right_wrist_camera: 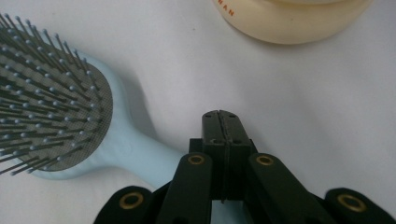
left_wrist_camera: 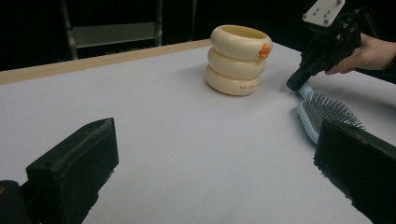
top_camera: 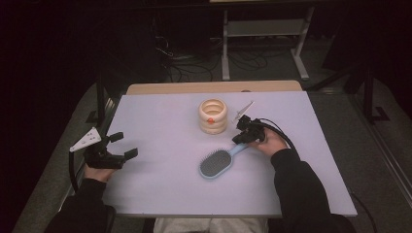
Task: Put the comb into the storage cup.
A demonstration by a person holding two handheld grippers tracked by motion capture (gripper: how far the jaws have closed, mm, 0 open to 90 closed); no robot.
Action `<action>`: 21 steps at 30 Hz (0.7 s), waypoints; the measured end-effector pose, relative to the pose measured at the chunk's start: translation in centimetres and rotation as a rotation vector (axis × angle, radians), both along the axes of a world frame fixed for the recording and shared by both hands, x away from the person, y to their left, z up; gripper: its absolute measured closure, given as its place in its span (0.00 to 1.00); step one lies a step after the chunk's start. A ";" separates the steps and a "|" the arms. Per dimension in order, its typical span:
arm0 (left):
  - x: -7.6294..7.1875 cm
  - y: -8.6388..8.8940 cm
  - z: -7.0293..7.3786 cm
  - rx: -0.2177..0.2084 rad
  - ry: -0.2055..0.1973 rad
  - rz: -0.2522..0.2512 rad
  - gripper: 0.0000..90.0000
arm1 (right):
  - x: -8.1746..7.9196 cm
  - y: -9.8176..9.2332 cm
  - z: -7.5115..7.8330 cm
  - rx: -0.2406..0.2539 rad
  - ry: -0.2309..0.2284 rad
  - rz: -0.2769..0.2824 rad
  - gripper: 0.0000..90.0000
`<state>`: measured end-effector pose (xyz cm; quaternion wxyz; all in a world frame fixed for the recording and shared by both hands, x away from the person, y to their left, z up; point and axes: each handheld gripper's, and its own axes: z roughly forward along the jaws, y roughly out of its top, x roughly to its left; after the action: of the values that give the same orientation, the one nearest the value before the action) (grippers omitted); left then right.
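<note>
High view: light-blue paddle hairbrush (top_camera: 216,164), bristles up, lies at 5 o'clock from stacked cream rings (top_camera: 213,116); right gripper (top_camera: 241,138) pinched together over its handle, left gripper (top_camera: 123,145) spread wide.

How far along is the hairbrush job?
Nothing looks done: the hairbrush lies on the table beside the cream rings. In hand: the right tongs are closed at its handle, grip unclear. Left tongs wait open. Lifting it probably remains.

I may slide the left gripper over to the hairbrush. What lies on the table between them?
Nothing: in the high view only bare white table lies between the open left gripper and the hairbrush. The left gripper view agrees.
</note>
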<state>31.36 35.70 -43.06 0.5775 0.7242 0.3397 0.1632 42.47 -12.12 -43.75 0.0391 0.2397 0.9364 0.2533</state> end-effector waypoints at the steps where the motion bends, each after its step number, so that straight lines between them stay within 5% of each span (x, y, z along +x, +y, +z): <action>1: 0.0 0.0 0.0 0.000 0.001 -0.001 0.00 | -0.1 0.0 0.0 -0.001 0.000 0.001 0.99; 21: 0.0 -0.1 0.0 0.003 0.002 0.000 0.00 | -1.6 -0.4 -0.1 0.002 0.017 0.027 0.99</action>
<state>31.38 35.62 -43.08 0.5759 0.7255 0.3399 0.1628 40.84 -12.51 -43.90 0.0276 0.2293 0.9396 0.2528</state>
